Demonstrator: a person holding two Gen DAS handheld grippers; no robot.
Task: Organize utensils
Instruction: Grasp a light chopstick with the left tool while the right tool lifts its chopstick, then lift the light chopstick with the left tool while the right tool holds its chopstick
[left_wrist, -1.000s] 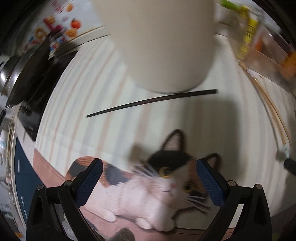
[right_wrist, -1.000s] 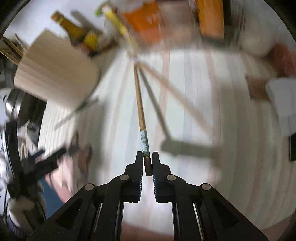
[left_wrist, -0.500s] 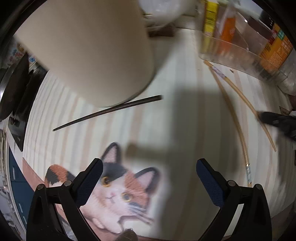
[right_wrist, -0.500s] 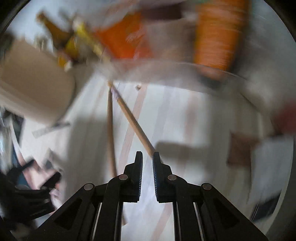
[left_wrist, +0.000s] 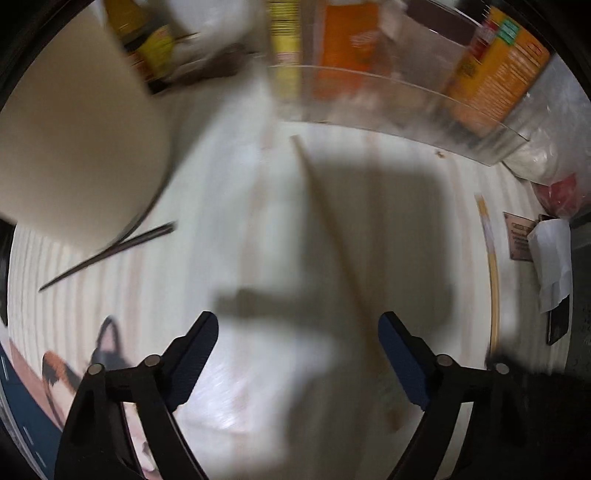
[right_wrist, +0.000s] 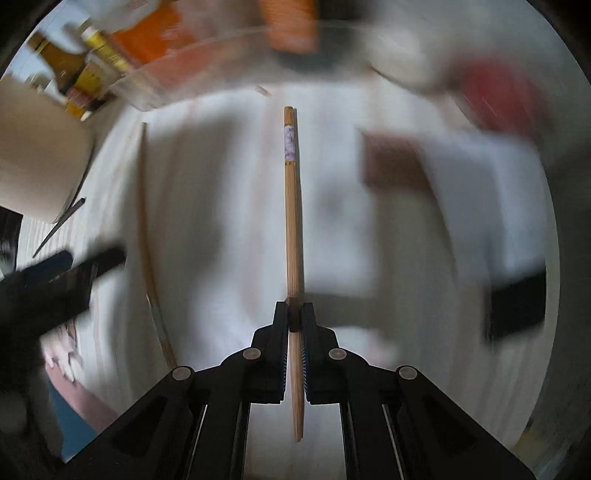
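Note:
In the right wrist view my right gripper (right_wrist: 294, 314) is shut on a light wooden chopstick (right_wrist: 293, 221), its jaws still closing. The stick passes through the jaws, patterned end pointing away. My left gripper (left_wrist: 297, 321) stands open over the striped table, jaws closing. A second pale chopstick (left_wrist: 340, 266) lies between them, close to the right finger and untouched by the pads. The same stick (right_wrist: 144, 240) lies left of my right gripper. A dark chopstick (left_wrist: 110, 254) rests against the beige utensil holder (left_wrist: 74, 129). The held chopstick (left_wrist: 493, 277) shows at the right.
A clear bin (left_wrist: 406, 103) of orange and yellow packets lines the back edge, with a sauce bottle (right_wrist: 59, 62) beside the holder (right_wrist: 37, 155). A red bag (left_wrist: 557, 192), white paper (left_wrist: 550, 258) and a dark phone (left_wrist: 557, 325) lie far right. A cat-print mat (left_wrist: 55, 369) is at front left.
My left gripper has swung right, off the cat mat and over the pale chopstick, and its jaws have narrowed. My right gripper now has a chopstick running through its jaws.

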